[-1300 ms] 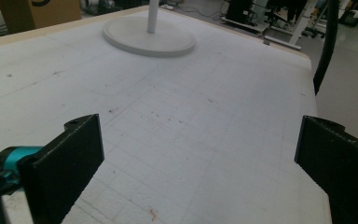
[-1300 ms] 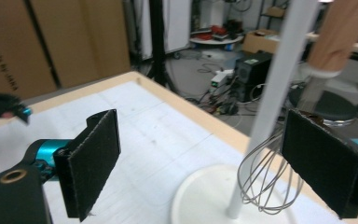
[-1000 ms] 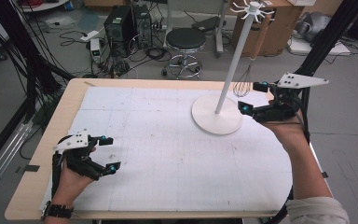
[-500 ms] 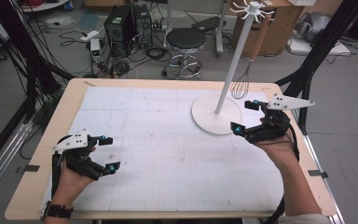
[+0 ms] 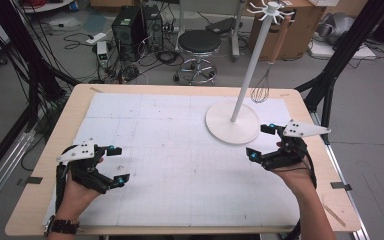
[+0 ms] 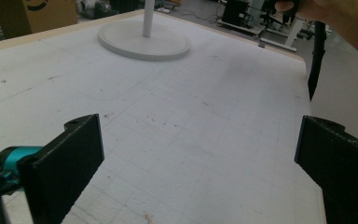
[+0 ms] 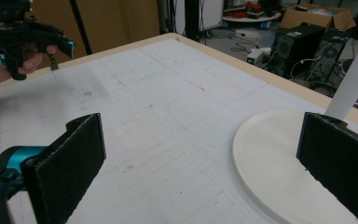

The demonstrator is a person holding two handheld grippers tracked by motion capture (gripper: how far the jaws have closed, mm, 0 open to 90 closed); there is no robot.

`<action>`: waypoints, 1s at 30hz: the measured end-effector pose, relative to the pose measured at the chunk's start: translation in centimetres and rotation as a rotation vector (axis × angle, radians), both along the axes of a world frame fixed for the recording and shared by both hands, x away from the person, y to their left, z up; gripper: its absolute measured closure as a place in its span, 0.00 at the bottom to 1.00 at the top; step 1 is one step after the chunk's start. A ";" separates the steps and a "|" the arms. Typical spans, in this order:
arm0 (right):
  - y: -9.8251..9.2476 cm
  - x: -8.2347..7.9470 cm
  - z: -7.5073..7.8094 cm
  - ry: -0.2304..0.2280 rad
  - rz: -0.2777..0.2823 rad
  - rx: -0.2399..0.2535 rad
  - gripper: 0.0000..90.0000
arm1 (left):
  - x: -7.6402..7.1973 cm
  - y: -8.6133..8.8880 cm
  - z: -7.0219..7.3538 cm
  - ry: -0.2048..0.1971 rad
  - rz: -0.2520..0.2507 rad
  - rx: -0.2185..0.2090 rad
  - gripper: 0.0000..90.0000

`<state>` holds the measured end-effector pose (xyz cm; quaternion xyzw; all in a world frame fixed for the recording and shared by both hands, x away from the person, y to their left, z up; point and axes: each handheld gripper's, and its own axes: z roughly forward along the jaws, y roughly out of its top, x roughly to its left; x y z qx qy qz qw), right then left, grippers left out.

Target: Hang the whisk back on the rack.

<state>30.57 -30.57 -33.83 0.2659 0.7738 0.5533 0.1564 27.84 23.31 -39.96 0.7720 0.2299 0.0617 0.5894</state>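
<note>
A white stand (image 5: 232, 122) with a round base and tall pole rises at the table's back right; a wire whisk (image 5: 262, 90) hangs from its hooked top. My right gripper (image 5: 260, 141) hovers open just right of the base, nothing between its jaws. In the right gripper view the base (image 7: 279, 163) lies between the wide-apart jaws. My left gripper (image 5: 116, 164) rests open near the front left of the white mat (image 5: 180, 160). The left gripper view looks across the mat toward the base (image 6: 142, 39).
The table's wooden edge (image 5: 180, 90) frames the mat. Beyond it stand a black stool (image 5: 199, 45), computer towers (image 5: 130, 25), cables and a cardboard box (image 5: 300, 30). Black frame struts (image 5: 340, 55) rise at both sides.
My right gripper has drawn back from the stand's pole toward the front right of the table and lowered. The left gripper has stayed put.
</note>
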 end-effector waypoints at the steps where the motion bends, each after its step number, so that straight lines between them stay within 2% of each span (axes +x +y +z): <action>1: 0.0 -0.1 -0.2 0.006 -0.002 0.000 0.00 | 0.0 0.0 0.0 0.000 -0.002 0.002 0.02; 3: 0.0 -0.2 -0.6 0.017 -0.006 -0.019 0.00 | 0.0 0.0 0.0 0.001 -0.002 0.001 0.02; 5: 0.0 -0.6 -1.1 0.004 0.009 0.014 0.00 | 0.0 0.0 0.0 0.000 -0.001 0.004 0.02; 7: -0.1 -1.0 -1.6 0.011 0.005 0.021 0.00 | 0.0 0.0 0.0 -0.002 0.002 -0.004 0.02; 9: -0.3 -1.2 -2.3 0.003 -0.007 0.015 0.00 | 0.0 0.0 0.0 -0.003 0.000 -0.001 0.02; 14: -0.8 -1.9 -4.0 0.021 -0.040 0.000 0.00 | 0.0 -0.2 -0.2 0.003 -0.003 0.005 0.02; 16: -1.0 -2.1 -4.5 0.019 -0.046 0.011 0.00 | 0.0 -0.2 -0.3 0.006 0.000 0.006 0.02; 18: -1.2 -2.1 -5.3 0.035 -0.049 0.022 0.00 | 0.0 -0.1 -0.3 0.006 0.000 0.006 0.02; 19: -1.3 -2.0 -5.5 0.055 -0.047 0.005 0.00 | 0.0 -0.1 -0.3 0.007 -0.002 0.006 0.02; 20: -1.4 -2.0 -5.6 0.055 -0.052 -0.004 0.00 | 0.0 -0.1 -0.3 0.007 -0.003 0.007 0.02; 23: -1.5 -2.2 -5.7 0.061 -0.047 0.012 0.00 | 0.1 -0.1 -0.3 0.006 0.002 0.004 0.02; 25: -1.5 -2.2 -5.8 0.048 -0.048 0.000 0.00 | 0.1 -0.2 -0.4 0.008 0.000 0.006 0.02; 30: -1.1 -2.0 -6.0 0.061 -0.044 -0.013 0.00 | 0.1 -0.3 -0.5 0.012 0.000 0.010 0.02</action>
